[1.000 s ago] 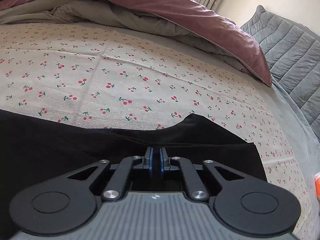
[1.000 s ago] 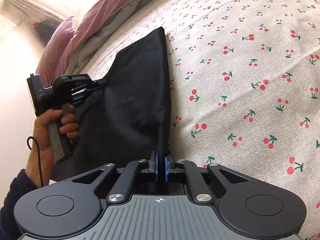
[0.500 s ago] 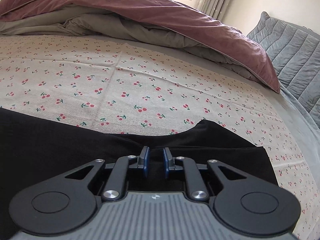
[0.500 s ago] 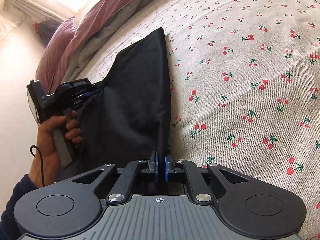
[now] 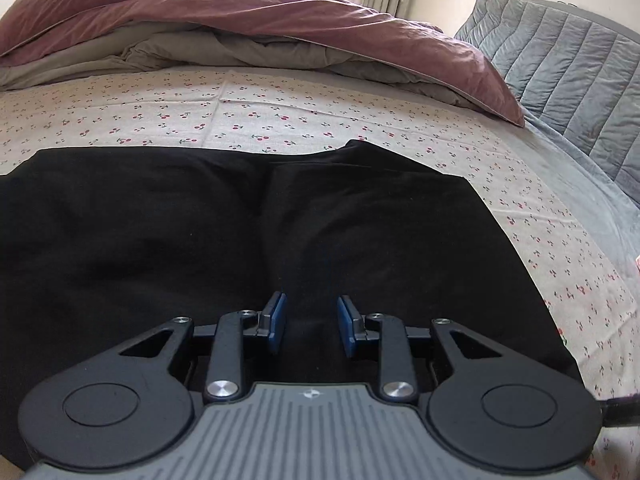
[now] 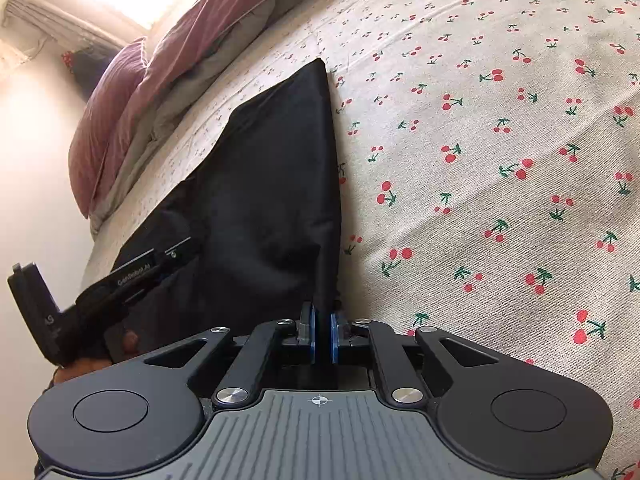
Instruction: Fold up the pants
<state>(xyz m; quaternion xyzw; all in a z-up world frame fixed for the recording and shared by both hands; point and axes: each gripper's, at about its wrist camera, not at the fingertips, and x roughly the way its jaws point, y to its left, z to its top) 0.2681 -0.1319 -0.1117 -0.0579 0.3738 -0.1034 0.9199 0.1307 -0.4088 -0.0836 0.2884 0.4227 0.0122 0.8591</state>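
Note:
Black pants [image 5: 240, 232] lie folded on the cherry-print bed sheet [image 5: 280, 112]. My left gripper [image 5: 311, 322] is open, its blue pads apart just above the near part of the pants, holding nothing. My right gripper [image 6: 322, 336] is shut on the near edge of the pants [image 6: 272, 184], which rise a little from the sheet [image 6: 500, 160] there. The left gripper's body [image 6: 100, 292] shows at the left of the right wrist view, low over the pants, held by a hand.
A mauve and grey duvet [image 5: 280, 36] is bunched along the far side of the bed, with a mauve pillow [image 6: 108, 120]. A grey quilted cover [image 5: 568, 72] lies at the right. Open sheet spreads beyond the pants.
My left gripper has opened, let go of the pants edge and pulled back and up; the released fabric now lies flat. My right gripper stays shut on its edge.

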